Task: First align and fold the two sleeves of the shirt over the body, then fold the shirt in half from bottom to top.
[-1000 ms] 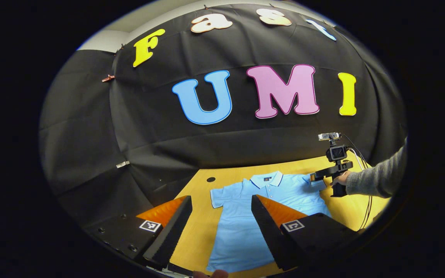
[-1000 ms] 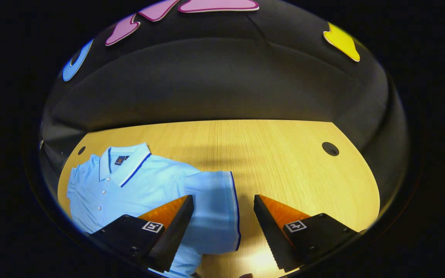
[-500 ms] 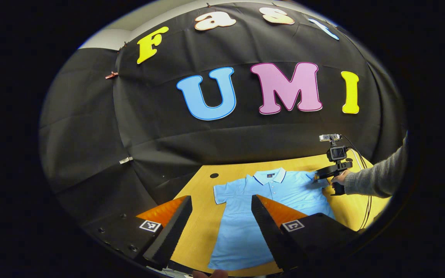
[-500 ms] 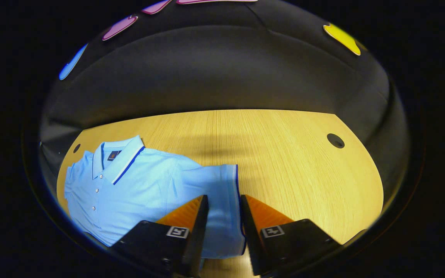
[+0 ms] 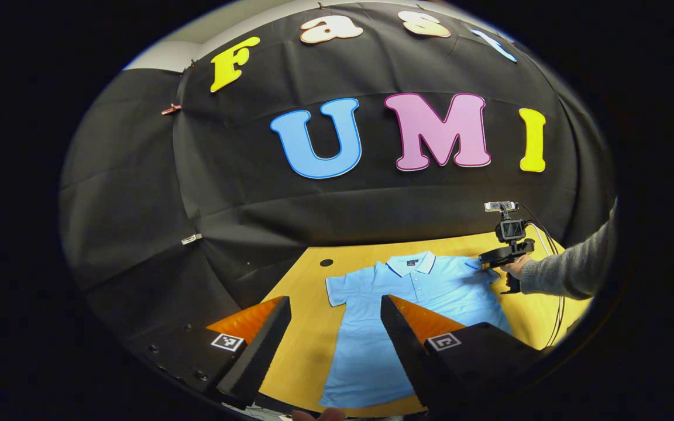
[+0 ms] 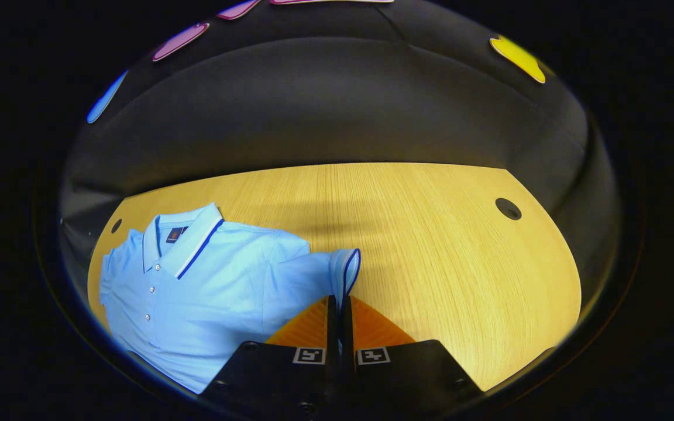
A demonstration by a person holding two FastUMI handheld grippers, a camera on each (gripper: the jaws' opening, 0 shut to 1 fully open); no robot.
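A light blue polo shirt [image 5: 372, 345] lies flat on the wooden table [image 5: 305, 327], collar toward the back wall. In the left gripper view my left gripper [image 5: 334, 301] hovers open above the table's near side, with the shirt's body showing between its fingers. Farther off, the right gripper [image 5: 486, 262] sits at the shirt's far sleeve, held by a hand in a grey sleeve [image 5: 565, 272]. In the right gripper view the polo shirt [image 6: 208, 275] lies to the left. The right gripper [image 6: 339, 299] is shut on the sleeve cuff [image 6: 346, 266], whose dark-trimmed edge stands up from the table.
Bare wooden table [image 6: 442, 245] stretches right of the shirt, with a round cable hole [image 6: 508, 209] near its far right. Another hole [image 5: 326, 262] lies by the shirt's left sleeve. A cable [image 5: 558, 316] hangs behind the right gripper. Black cloth walls close the back.
The right gripper went from wide open over the sleeve to shut on its cuff, which now puckers upward. The left gripper stayed open and shifted only slightly.
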